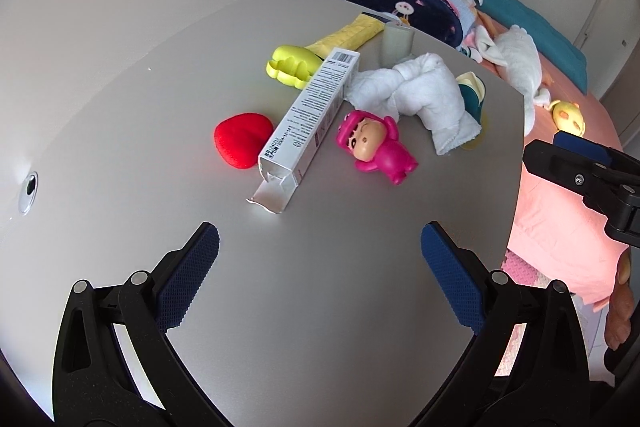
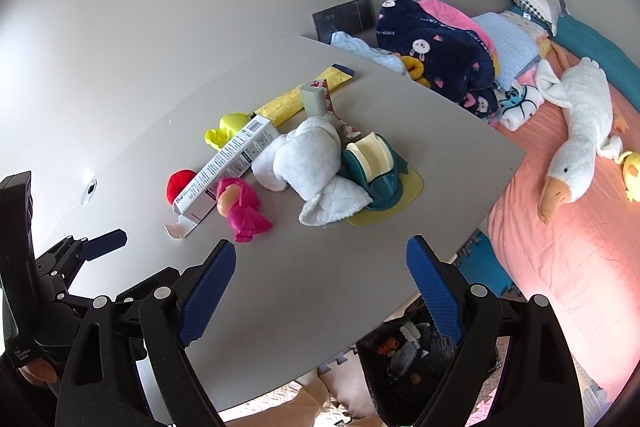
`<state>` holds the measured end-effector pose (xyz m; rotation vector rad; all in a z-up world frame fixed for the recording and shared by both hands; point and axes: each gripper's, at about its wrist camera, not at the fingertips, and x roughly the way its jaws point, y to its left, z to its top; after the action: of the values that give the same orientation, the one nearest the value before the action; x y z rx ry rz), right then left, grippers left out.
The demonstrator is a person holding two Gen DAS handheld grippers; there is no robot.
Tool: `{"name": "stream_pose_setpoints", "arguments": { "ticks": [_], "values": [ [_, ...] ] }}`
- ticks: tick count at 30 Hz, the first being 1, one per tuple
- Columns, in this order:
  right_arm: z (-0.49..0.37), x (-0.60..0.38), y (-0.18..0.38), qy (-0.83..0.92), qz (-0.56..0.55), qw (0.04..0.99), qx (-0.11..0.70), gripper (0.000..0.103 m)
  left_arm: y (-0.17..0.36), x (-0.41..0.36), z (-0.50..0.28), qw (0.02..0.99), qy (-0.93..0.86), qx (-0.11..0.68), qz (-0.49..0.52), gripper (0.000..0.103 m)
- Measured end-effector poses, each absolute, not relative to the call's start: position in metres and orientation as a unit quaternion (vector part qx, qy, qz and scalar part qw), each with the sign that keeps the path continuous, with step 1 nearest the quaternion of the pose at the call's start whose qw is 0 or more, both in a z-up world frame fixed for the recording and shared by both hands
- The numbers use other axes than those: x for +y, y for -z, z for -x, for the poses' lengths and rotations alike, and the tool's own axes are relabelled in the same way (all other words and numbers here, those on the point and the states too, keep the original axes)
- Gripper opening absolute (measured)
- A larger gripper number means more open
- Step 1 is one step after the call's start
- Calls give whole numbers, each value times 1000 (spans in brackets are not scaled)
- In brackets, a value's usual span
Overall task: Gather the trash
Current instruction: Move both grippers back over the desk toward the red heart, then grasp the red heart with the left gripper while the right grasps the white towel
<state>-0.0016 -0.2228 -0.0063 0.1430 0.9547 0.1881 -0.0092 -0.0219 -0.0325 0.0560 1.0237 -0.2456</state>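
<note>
An empty white carton with a torn open end lies on the grey table; it also shows in the right wrist view. A yellow wrapper and a cardboard tube lie behind it. My left gripper is open and empty, a short way in front of the carton's torn end. My right gripper is open and empty over the table's near edge; it appears in the left wrist view. A black bin with scraps stands below the table edge.
On the table are a red plush heart, a pink doll, a yellow toy, a white towel and a teal-and-cream object. A bed with blankets and a plush goose is to the right.
</note>
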Motion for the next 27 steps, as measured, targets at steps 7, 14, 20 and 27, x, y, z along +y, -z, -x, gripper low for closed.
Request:
{"name": "stream_pose_setpoints", "arguments": {
  "ticks": [7,14,20,27],
  "values": [
    [-21,-205,8,-106,-54,877,465,88,34,-5,-11,868,106,485,-17,98],
    [-46,-193,11,-115,-47,875,468,88,38,6,-33,868,99,486,-12,98],
    [-62,-188,15,-116,-42,874,469,88,40,15,-50,873,86,480,-10,91],
    [-83,-183,24,-108,-34,872,477,83,49,26,-73,870,73,488,-5,82]
  ]
}}
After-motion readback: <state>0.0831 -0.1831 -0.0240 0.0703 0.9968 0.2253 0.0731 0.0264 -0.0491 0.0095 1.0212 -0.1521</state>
